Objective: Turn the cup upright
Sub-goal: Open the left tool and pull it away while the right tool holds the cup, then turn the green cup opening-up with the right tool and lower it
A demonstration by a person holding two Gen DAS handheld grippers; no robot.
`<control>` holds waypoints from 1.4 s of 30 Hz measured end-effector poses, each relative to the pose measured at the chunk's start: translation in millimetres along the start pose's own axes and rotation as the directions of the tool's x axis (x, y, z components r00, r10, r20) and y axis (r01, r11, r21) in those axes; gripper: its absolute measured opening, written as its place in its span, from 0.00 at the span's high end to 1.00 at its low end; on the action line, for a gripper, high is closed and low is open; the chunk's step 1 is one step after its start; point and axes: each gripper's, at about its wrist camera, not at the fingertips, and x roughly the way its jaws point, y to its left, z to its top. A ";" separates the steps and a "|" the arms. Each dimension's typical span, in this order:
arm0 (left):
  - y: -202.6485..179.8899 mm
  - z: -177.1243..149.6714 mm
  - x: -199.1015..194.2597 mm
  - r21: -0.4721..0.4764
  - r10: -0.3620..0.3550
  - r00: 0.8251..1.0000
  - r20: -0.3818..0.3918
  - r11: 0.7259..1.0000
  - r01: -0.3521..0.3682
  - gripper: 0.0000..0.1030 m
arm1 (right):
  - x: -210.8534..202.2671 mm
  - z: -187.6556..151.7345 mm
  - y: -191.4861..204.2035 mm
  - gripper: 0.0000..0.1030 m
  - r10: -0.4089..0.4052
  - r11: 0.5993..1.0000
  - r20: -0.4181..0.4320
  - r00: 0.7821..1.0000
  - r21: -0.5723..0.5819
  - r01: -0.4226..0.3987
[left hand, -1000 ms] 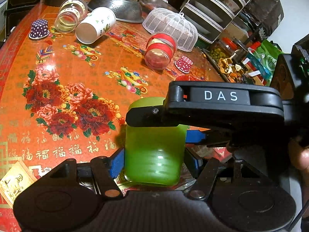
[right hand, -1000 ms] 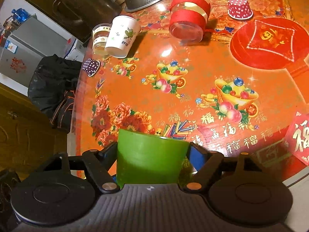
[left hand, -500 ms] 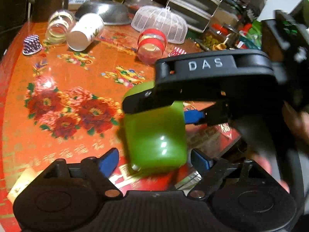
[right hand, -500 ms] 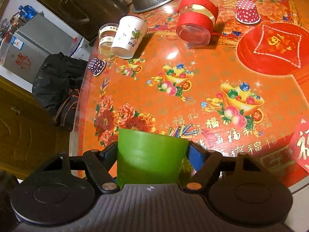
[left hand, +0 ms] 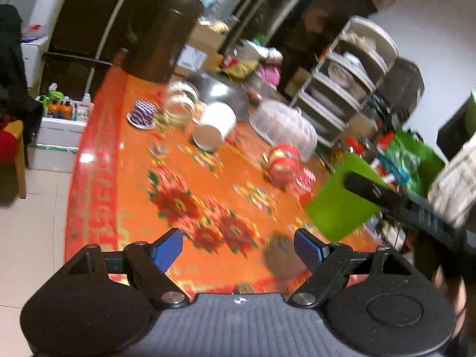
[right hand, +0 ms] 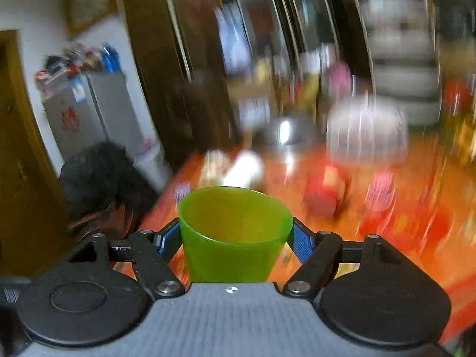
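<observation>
In the left wrist view, the left gripper (left hand: 238, 245) was empty, with its two blue pads (left hand: 168, 248) standing wide apart above the orange table (left hand: 134, 154). The green cup (left hand: 339, 205) was up and to the right of it, in the air and clear of the table, clamped by the right gripper (left hand: 364, 190), of which only one black finger crossing the cup wall showed. The cup leaned here: its long axis ran on a slant, with one end toward the lower right. Which end was the mouth could not be read from this side. The right gripper was therefore the one at the cup, and the left one was well apart from it. A person's hand at the right edge was cut off, and the things on the table (a white paper cup (left hand: 215, 125), a red jar (left hand: 282, 162)) were smeared by motion.

In the right wrist view, the cup (right hand: 233, 235) sat between the blue pads (right hand: 300, 245), which pressed on its wall from both sides. Its open mouth faced up and a little away from the camera, so its long axis seemed near to upright. The base was hidden behind the gripper body. I judge that what remained was to bring it down on the table, which lay below and ahead. The background was too blurred to tell how near the table was.
</observation>
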 end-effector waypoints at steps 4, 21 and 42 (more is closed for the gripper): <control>8.0 4.4 -6.7 -0.037 -0.011 0.999 0.046 0.999 0.013 0.18 | -13.9 -36.2 25.2 0.27 -0.100 0.974 0.210 0.973 -0.177 0.139; 14.6 -3.2 -6.6 -0.047 -0.068 0.994 0.081 0.996 0.071 0.18 | 8.2 -79.3 17.3 0.27 -0.125 0.971 0.254 0.959 -0.166 0.171; 17.2 -9.2 6.8 -0.039 -0.055 0.998 0.044 0.998 0.057 0.18 | 38.4 -82.2 12.8 0.27 -0.153 0.969 0.251 0.956 -0.153 0.195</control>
